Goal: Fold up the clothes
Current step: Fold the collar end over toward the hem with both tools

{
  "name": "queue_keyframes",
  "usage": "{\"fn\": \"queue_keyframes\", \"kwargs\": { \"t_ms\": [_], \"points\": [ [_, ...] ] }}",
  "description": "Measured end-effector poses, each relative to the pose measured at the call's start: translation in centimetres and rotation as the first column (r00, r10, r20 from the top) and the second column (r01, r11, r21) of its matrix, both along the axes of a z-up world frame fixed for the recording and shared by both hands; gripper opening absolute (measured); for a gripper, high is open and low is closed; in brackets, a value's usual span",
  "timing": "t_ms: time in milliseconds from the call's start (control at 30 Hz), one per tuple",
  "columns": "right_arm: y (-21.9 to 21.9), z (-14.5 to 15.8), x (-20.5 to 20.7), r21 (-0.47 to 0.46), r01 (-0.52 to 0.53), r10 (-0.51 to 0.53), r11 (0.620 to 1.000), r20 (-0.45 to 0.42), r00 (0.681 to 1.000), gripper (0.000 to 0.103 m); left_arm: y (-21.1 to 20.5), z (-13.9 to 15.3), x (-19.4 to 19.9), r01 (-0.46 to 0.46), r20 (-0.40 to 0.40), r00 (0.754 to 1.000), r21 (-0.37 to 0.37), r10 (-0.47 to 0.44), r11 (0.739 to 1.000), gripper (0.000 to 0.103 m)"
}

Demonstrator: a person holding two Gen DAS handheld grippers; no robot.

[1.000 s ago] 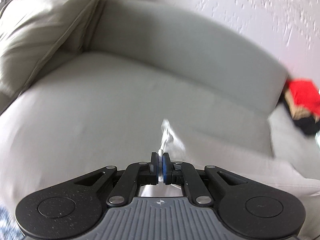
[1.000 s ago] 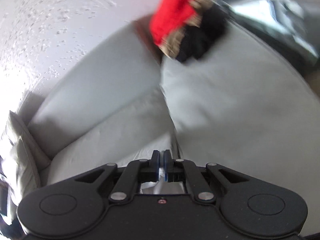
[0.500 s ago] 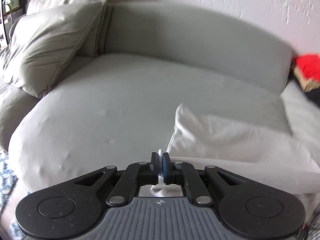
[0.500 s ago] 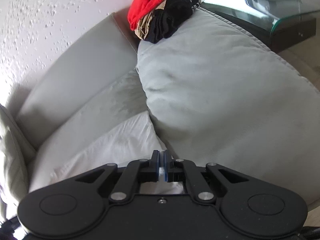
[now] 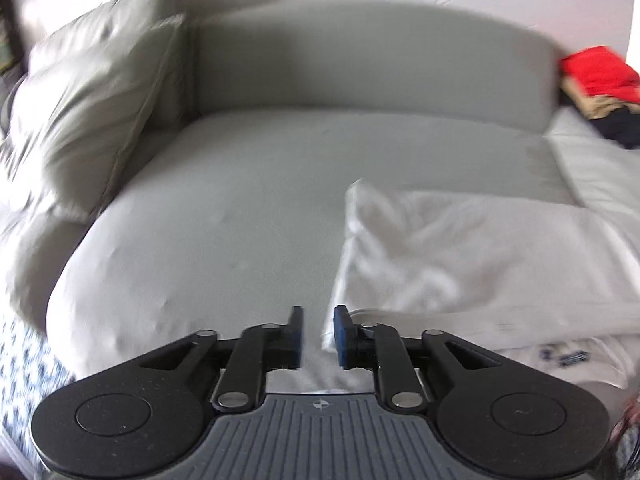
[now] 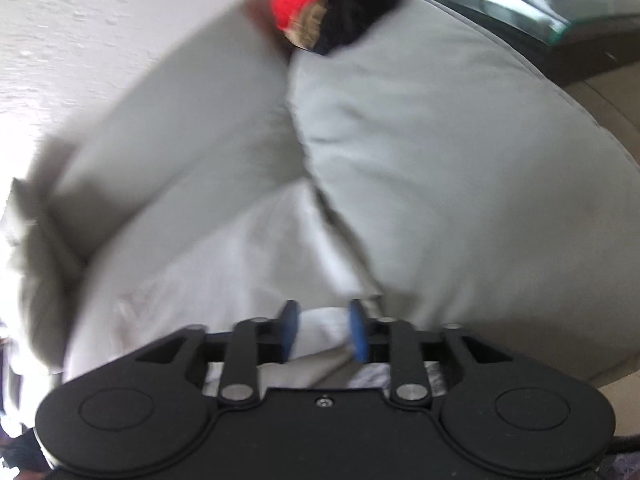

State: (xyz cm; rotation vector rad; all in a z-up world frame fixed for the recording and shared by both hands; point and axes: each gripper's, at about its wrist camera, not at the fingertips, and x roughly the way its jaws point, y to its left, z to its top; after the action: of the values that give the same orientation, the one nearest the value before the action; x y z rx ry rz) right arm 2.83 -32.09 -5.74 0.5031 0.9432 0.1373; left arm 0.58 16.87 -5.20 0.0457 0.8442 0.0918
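A pale grey fabric sofa (image 5: 248,184) fills both views, its curved backrest (image 5: 360,60) standing against a white textured wall (image 6: 100,32). In the left wrist view the left gripper (image 5: 318,334) hangs low over the front edge of the seat cushion with its blue-padded jaws parted by a narrow gap and nothing between them; only bare grey cushion shows in the gap. Just to the right of this gripper and reaching forward from it lies the white folded cloth garment (image 5: 472,256), rumpled on top, its near layered edge running off to the right from beside the right finger. Ahead and far to the left of the left gripper two loose grey-beige pillows (image 5: 96,112) lean at the sofa's end, and a blue and white patterned floor covering (image 5: 24,364) shows at lower left. Far ahead to the right a bundle of red, tan and black clothes (image 5: 600,88) sits on the sofa. In the right wrist view, which is blurred, the right gripper (image 6: 324,332) also has its jaws apart, somewhat wider, and holds nothing; the white garment (image 6: 224,276) lies under and ahead-left of it, with a fold of it showing between and below the fingers. Ahead and to the right of this gripper bulges a large grey cushion (image 6: 460,184), with the same clothes bundle (image 6: 328,4) on its far top, and a glass-topped table (image 6: 560,8) beyond at upper right.
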Motion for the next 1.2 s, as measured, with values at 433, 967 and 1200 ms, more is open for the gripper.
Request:
{"fn": "queue_keyframes", "kwargs": {
  "t_ms": [433,967,1200],
  "points": [
    [7.6,-5.1,9.5,-0.007,-0.195,0.19,0.981,-0.188,0.964,0.033,-9.9,-5.0,8.5,0.259,-0.141,0.955,-0.046,-0.262,0.965,0.026],
    [7.5,-2.7,3.4,0.06,-0.356,0.355,0.932,-0.338,0.872,0.032,-6.3,-4.0,0.4,0.457,-0.237,0.84,-0.176,-0.488,0.872,0.016],
    [4.7,-0.7,1.5,0.066,-0.176,0.183,0.982,-0.115,0.976,0.024,-5.2,-3.6,0.3,0.294,-0.113,0.941,-0.191,-0.319,0.936,0.017]
  ]
}}
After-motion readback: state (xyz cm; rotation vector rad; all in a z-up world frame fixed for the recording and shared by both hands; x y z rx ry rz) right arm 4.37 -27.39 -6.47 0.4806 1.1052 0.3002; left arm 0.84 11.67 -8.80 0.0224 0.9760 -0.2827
